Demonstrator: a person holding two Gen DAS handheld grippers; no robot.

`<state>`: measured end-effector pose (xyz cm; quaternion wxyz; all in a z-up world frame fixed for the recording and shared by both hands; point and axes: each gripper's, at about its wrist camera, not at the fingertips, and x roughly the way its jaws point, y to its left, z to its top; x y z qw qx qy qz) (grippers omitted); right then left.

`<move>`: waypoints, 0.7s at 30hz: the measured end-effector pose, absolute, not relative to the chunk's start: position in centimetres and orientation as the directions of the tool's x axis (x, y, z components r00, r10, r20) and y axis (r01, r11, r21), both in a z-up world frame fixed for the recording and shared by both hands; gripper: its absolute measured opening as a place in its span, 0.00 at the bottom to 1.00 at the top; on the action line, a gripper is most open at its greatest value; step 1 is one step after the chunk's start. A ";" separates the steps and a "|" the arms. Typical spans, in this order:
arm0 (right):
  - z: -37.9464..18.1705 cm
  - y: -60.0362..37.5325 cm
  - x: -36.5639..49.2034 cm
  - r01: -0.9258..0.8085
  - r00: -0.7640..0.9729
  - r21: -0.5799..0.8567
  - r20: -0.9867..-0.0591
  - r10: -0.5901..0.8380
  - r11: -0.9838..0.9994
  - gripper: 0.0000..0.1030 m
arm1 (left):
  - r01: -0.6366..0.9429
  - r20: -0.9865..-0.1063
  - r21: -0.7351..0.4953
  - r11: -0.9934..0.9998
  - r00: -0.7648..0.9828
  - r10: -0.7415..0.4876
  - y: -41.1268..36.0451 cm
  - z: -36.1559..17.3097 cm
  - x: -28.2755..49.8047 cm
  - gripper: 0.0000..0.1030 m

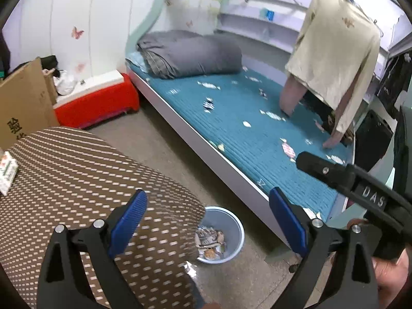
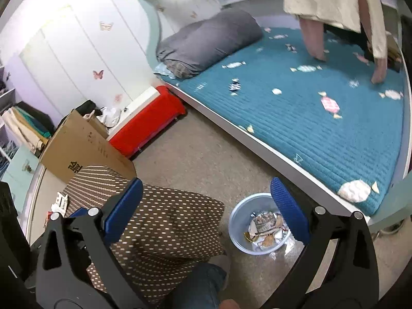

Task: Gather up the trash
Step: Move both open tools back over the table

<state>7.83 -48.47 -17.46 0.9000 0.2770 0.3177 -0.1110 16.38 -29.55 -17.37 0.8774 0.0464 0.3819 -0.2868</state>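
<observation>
I see the bed (image 2: 322,128) filling the right side, with the brown dotted stool (image 2: 164,226) near me. The blue bin (image 2: 238,221) stands on the floor between them, within easy reach for drops, with trash (image 2: 265,229) inside. My left gripper (image 1: 208,221) and right gripper (image 2: 206,208) hover empty, fingers spread.
</observation>
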 end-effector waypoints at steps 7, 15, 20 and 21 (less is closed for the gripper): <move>-14.6 -43.8 9.3 0.291 0.796 0.405 -0.605 0.016 0.867 0.94 | 0.487 -0.654 -0.122 0.865 0.616 -0.439 -23.3 -15.0 16.0 0.91; -12.3 -38.0 11.1 0.186 0.806 0.372 -0.587 0.075 0.909 0.94 | 0.400 -0.621 -0.138 0.906 0.677 -0.394 -15.8 -13.6 15.8 0.91; -11.0 -34.3 11.9 0.118 0.809 0.348 -0.577 0.113 0.930 0.94 | 0.355 -0.599 -0.129 0.926 0.716 -0.358 -12.0 -12.7 15.5 0.91; -10.7 -33.5 12.1 0.105 0.809 0.343 -0.576 0.120 0.933 0.94 | 0.344 -0.595 -0.126 0.931 0.724 -0.348 -11.3 -12.6 15.6 0.91</move>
